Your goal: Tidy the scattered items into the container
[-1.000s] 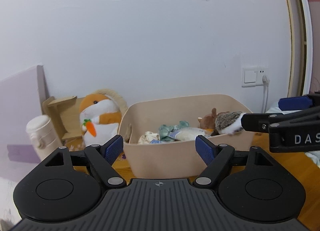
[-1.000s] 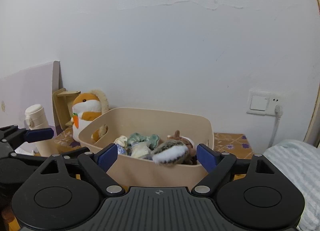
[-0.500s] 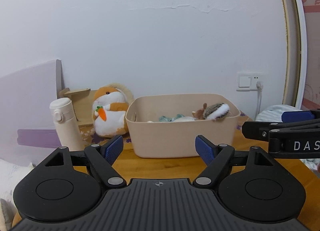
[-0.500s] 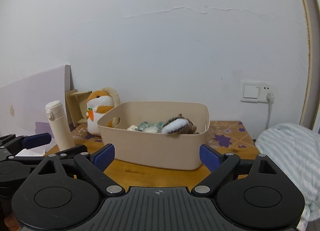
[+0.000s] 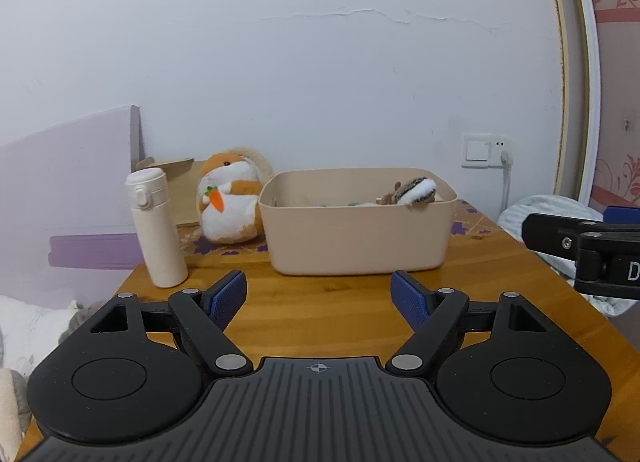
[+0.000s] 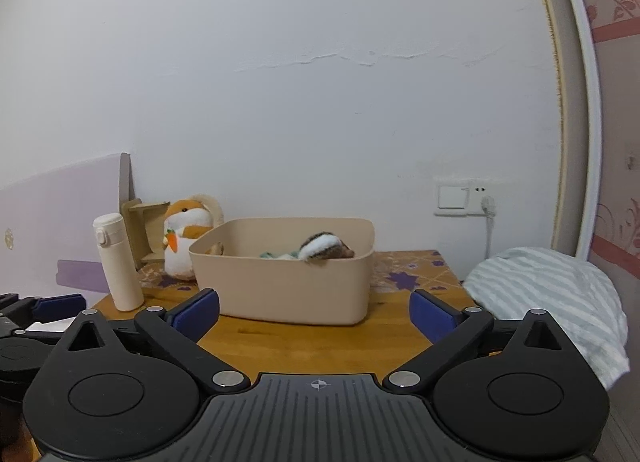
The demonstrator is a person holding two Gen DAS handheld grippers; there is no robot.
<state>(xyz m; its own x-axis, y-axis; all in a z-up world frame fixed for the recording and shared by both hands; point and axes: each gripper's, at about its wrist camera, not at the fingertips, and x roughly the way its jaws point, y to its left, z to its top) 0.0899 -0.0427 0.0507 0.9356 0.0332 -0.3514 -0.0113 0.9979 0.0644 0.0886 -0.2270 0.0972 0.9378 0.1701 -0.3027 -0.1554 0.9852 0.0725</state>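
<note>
A beige plastic bin stands on the wooden table. A striped brown and white plush lies in it against the near right rim, with several small soft items behind it. My left gripper is open and empty, well back from the bin over the table's near part. My right gripper is open and empty, also back from the bin. The right gripper's side shows at the right edge of the left wrist view.
A cream flask stands left of the bin. An orange and white hamster plush sits behind it by a wooden stand. A striped cloth lies to the right. A wall socket is behind.
Both grippers have drawn back from the bin and stayed open. The bin looks smaller and farther. The striped plush now rests in the bin against its rim.
</note>
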